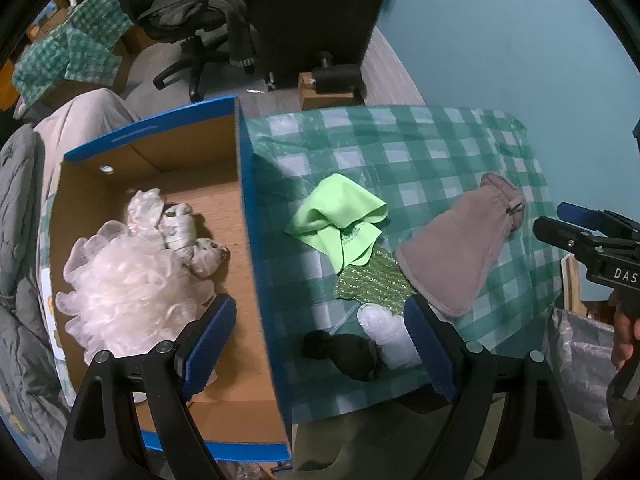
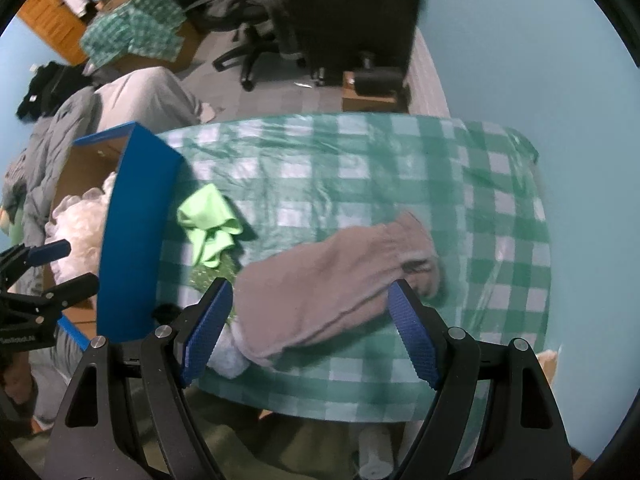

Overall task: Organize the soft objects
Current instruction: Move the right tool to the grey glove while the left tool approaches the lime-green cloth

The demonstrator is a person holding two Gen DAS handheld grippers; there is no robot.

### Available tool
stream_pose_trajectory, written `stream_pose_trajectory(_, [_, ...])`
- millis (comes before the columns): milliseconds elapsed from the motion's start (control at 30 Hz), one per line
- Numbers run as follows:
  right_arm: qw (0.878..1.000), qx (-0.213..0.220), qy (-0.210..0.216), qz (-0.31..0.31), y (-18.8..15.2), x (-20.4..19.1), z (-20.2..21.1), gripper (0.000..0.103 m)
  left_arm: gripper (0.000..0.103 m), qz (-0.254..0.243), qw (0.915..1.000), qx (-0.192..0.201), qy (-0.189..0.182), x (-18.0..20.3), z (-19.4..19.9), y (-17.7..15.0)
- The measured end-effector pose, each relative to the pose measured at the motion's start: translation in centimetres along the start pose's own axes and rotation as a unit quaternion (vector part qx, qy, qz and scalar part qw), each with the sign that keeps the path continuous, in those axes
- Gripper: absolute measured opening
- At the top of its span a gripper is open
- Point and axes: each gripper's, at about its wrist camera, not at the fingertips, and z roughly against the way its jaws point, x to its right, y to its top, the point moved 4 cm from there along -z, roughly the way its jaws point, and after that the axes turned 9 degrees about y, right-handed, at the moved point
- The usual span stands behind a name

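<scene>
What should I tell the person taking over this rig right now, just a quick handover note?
Left gripper: open, empty, above the box's near wall.
Right gripper: open, empty, over the brown mitten.
Done: white mesh puff and a rolled grey-white item lie in the blue box.
Left on the checked tablecloth: lime cloth, sparkly green cloth, mitten, black sock, white sock.

We see the box at the table's left, holding a pouf. Right of it on the table lie a cloth, then a mitten; socks lie nearest.
</scene>
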Motion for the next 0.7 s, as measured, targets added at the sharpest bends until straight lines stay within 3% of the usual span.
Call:
stream_pose_trajectory(500, [0.996, -0.012, -0.011, -0.09, -3.0, 4.8, -2.8, 0.081, 0.087, -0.016, 0.9997, -0.008, -0.019, 3.0, -3.0, 1.8])
stream_pose_trajectory(700, [0.989, -0.013, 0.009, -0.144, -4.0, 6.3, -4.2, 0.082, 0.087, -0.022, 0.9996, -0.008, -0.015, 4.0, -4.7, 2.8])
